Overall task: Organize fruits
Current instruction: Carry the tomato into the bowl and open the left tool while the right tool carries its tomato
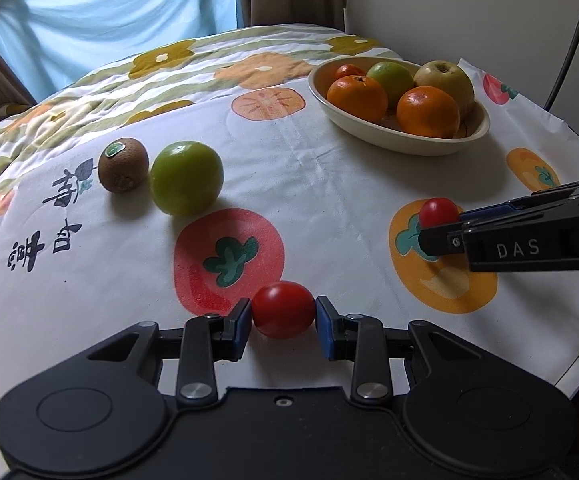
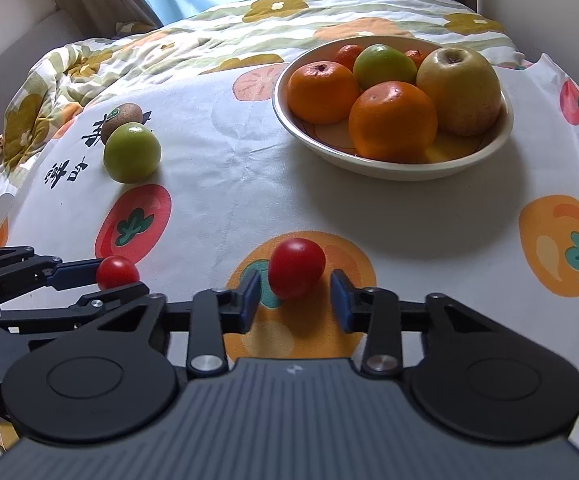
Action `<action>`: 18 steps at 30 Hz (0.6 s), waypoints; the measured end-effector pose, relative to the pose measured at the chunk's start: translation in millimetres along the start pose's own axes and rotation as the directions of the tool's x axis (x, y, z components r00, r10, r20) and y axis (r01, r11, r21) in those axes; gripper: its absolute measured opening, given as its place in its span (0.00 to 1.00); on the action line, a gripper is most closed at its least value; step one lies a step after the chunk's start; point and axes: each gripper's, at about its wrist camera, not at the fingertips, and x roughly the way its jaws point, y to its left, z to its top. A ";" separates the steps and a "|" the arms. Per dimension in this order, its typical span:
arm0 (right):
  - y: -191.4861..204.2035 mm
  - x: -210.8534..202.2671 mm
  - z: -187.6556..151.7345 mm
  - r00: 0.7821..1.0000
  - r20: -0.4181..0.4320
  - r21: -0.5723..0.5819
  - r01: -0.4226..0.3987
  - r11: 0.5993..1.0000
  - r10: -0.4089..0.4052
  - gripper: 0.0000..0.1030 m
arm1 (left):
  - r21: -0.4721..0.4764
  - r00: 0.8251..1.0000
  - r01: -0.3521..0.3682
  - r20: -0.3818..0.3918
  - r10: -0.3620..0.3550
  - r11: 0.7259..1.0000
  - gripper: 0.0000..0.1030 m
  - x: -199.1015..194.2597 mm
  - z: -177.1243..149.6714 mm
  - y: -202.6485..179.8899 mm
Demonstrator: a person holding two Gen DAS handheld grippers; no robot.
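Fruits are split between the tablecloth [image 2: 217,168] and one bowl, and two of them sit right at your grippers. Nearest you, at 6 o'clock in the left wrist view, your left gripper [image 1: 283,314] has its blue pads pressed on either side of a cherry tomato [image 1: 283,309], clamped on it at the cloth. In the right wrist view, your right gripper [image 2: 295,298] has a second cherry tomato [image 2: 296,267] between its fingers at 6 o'clock, but gaps show on both sides, so the pads are not pressing it; that tomato rests on an orange printed patch of the cloth. Seen from the left wrist, the right gripper comes in from 3 o'clock with its tomato at the tips.

Farther out, toward 10 o'clock in the left view, a green round fruit [image 1: 187,178] lies loose on the cloth with a kiwi [image 1: 123,165] just beside it on its far left; the kiwi carries a small green sticker.

Farthest, at about 1 o'clock, stands the cream oval bowl [image 1: 393,142]. It holds two large oranges [image 2: 392,121] at the front, a yellow-green apple [image 2: 459,90] on the right, a green fruit in bowl [image 2: 384,65] behind them, and small orange fruits at the back, partly hidden. The bowl's fruits touch one another.
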 end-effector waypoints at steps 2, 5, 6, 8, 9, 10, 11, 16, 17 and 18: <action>0.1 1.0 1.2 1.000 0.002 -0.005 0.004 1.000 -0.004 0.48 | -0.007 1.000 -0.006 0.004 0.006 1.000 0.36 -3.1 -1.4 1.4; 0.8 2.9 3.3 1.000 0.009 -0.020 0.003 1.000 -0.003 0.45 | -0.020 1.000 -0.016 0.010 0.016 1.000 0.36 -7.9 -2.6 4.0; 1.1 2.9 4.0 1.000 0.011 -0.023 0.004 1.000 -0.004 0.45 | -0.025 1.000 -0.020 0.011 0.021 0.999 0.36 -10.1 -2.8 4.5; 1.7 2.1 5.4 1.000 0.015 -0.025 0.002 1.000 -0.001 0.44 | -0.033 0.999 -0.029 0.016 0.029 0.999 0.36 -14.7 -3.0 5.2; 1.5 0.8 6.1 1.000 0.018 -0.025 -0.001 1.000 0.001 0.44 | -0.037 0.999 -0.031 0.018 0.032 0.999 0.36 -16.9 -3.1 5.6; 1.4 -0.9 7.0 1.000 0.020 -0.026 -0.003 1.000 0.004 0.44 | -0.042 0.999 -0.034 0.020 0.035 0.999 0.36 -19.6 -2.6 6.2; 1.6 -2.8 7.9 1.000 0.022 -0.028 -0.005 1.000 0.005 0.44 | -0.047 0.999 -0.036 0.023 0.037 0.998 0.36 -22.3 -2.1 6.5; 2.8 -18.1 14.7 0.999 0.041 -0.031 -0.011 0.999 0.012 0.44 | -0.060 0.998 -0.036 0.043 0.038 0.998 0.36 -38.5 4.1 7.2; 2.9 -21.8 16.6 0.999 0.047 -0.030 -0.012 0.999 0.013 0.44 | -0.061 0.998 -0.034 0.049 0.037 0.998 0.36 -42.9 6.6 7.2; 2.8 -25.9 18.4 0.999 0.052 -0.029 -0.013 0.999 0.014 0.44 | -0.063 0.998 -0.032 0.056 0.036 0.997 0.36 -47.2 9.3 7.0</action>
